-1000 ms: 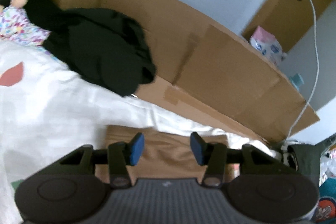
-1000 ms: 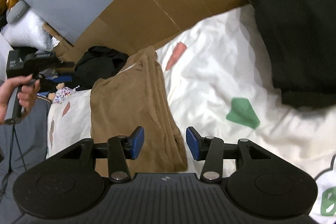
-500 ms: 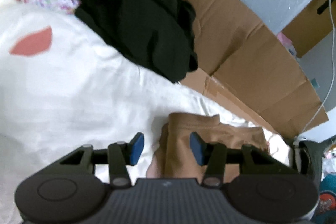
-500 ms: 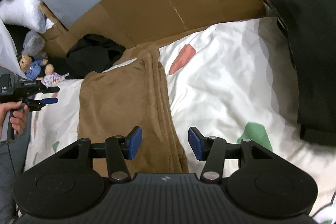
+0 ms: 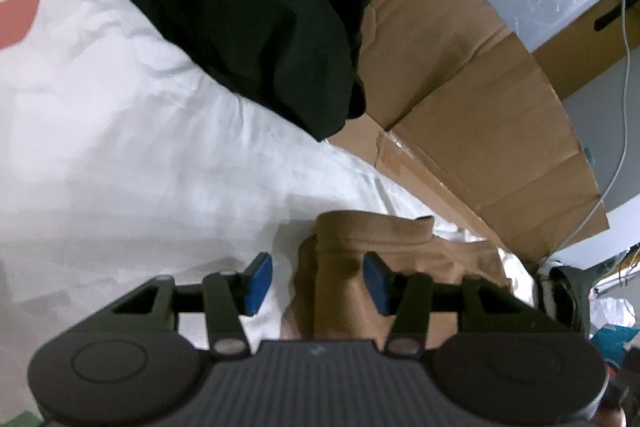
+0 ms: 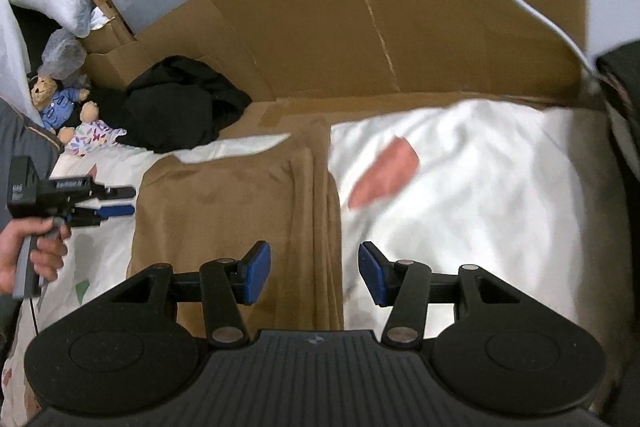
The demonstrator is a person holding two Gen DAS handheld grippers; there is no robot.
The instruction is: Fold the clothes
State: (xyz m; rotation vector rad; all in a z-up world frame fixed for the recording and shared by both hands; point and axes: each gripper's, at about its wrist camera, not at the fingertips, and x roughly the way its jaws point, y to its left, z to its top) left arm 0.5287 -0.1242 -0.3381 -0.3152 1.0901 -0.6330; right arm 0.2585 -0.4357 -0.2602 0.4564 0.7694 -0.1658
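The left gripper has its blue jaws wide apart, and nothing is held between them. A corner of the brown garment lies right in front of these jaws, with its edge sitting in the gap between them, but whether the jaws touch it cannot be told. The garment lies on the white bedsheet, which spreads out ahead of the left jaw. Farther ahead of the jaws is a pile of black clothes, and past that stands brown cardboard. The right gripper also has its jaws wide apart and holds nothing. Its jaws are over the folded side edge of the brown garment, which is flat and runs away from them toward the cardboard. The white bedsheet with a pink patch lies ahead of the right jaw. Off to the side of the left jaw, a hand holds the other gripper, just beside the far edge of the garment. Far ahead on that side sit two teddy bears next to the black clothes.
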